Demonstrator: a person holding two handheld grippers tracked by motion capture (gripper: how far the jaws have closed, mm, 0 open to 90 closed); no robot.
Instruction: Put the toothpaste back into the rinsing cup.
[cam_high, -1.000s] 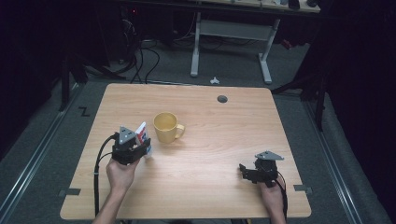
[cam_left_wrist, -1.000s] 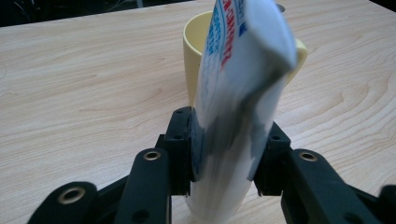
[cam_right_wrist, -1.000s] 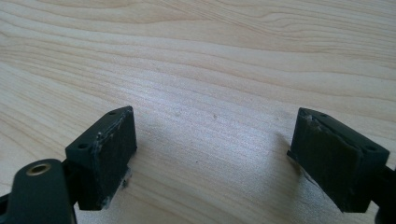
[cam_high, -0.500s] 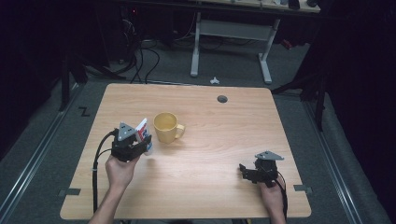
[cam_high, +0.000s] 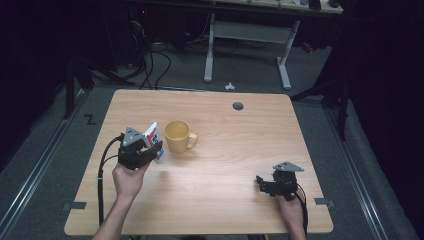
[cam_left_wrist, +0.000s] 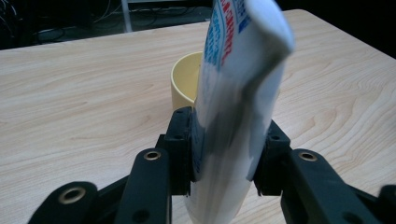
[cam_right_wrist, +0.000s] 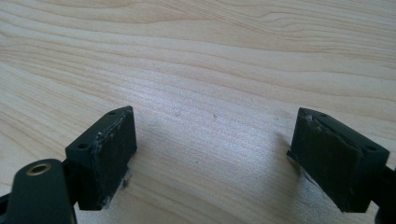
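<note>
We see left gripper (cam_high: 150, 150) clamped on white tube (cam_left_wrist: 238, 107), yellow mug (cam_high: 178, 136) just beyond; right gripper (cam_right_wrist: 212, 154) jaws apart over bare table (cam_high: 240, 150).

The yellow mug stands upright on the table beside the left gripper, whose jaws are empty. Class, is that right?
Not quite. The yellow mug does stand upright on the table beside the left gripper, but its jaws are not empty: they clamp a white tube with red and blue print, as the left gripper view shows.
</note>
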